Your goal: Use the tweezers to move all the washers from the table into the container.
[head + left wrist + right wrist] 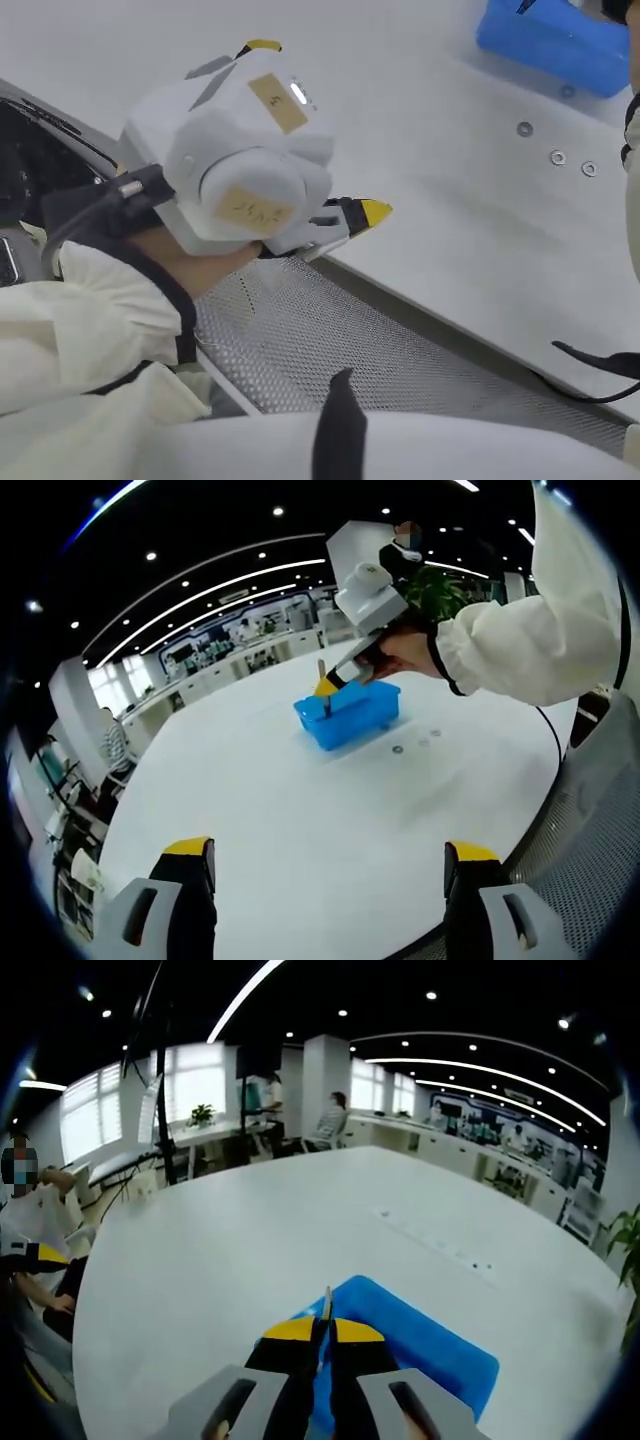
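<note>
The blue container (pixel 555 40) sits at the far right of the white table (pixel 440 200); it is seen from the side in the left gripper view (pixel 345 715). Three washers (pixel 557 157) lie on the table just in front of it, small rings (pixel 423 743) to its right. My right gripper (pixel 324 1328) is shut on the thin tweezers (pixel 326 1305) and hangs right above the container (pixel 420 1350). From the left gripper view, the right gripper (pixel 328 685) points the tweezers (pixel 325 705) down into the bin. My left gripper (pixel 330 855) stands open with nothing in it, near the table's front edge (pixel 320 125).
A perforated metal shelf (pixel 400 360) runs below the table's front edge. A black cable (pixel 590 360) lies at the right of it. Dark equipment (pixel 30 160) stands at the left. People sit at desks (pixel 30 1210) in the background.
</note>
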Tool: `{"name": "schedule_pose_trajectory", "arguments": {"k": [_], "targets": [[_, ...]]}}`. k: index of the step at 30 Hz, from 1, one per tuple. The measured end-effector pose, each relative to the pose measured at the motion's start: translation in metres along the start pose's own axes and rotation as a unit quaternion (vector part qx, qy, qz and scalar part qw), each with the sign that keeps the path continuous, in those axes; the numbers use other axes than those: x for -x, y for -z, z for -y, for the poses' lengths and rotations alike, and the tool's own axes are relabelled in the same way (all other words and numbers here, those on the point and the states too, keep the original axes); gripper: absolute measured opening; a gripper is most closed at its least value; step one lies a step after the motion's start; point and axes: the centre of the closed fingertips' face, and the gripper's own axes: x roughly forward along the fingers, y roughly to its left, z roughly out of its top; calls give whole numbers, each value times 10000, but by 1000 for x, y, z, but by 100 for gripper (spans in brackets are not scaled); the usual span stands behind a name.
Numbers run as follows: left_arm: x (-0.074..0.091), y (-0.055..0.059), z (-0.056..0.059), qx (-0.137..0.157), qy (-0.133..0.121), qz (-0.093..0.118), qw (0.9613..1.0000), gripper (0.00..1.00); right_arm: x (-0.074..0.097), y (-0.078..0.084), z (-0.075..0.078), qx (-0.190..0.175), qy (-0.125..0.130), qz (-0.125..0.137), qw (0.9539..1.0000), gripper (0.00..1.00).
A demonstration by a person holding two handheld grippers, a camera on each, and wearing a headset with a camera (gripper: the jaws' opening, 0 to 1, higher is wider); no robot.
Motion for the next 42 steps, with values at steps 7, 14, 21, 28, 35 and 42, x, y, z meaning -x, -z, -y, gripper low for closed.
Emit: {"name": "schedule_pose_trajectory", "arguments": {"k": [7, 14, 21, 28, 35, 42], "targets": [[-1, 2, 0, -4, 15, -44, 10000, 97, -2, 4, -4, -29, -4, -36, 10000, 1], [1, -1, -4, 14, -99, 21, 9999, 98, -2, 6, -4, -18, 3, -48, 10000, 2], [1, -2, -5, 49, -149, 47, 9999, 98, 4, -1, -4, -12, 26, 54, 10000, 2], [3, -8, -5, 142, -98, 232, 9996, 99, 34, -26, -5, -327, -21, 494, 9982, 2], [3, -10, -4, 181, -71, 282, 9994, 99, 60, -38, -8, -444, -51, 741, 9963, 2], [4, -10, -4, 171, -79, 282, 9994, 99, 78, -40, -16, -517, -59, 886, 9947, 2]]}}
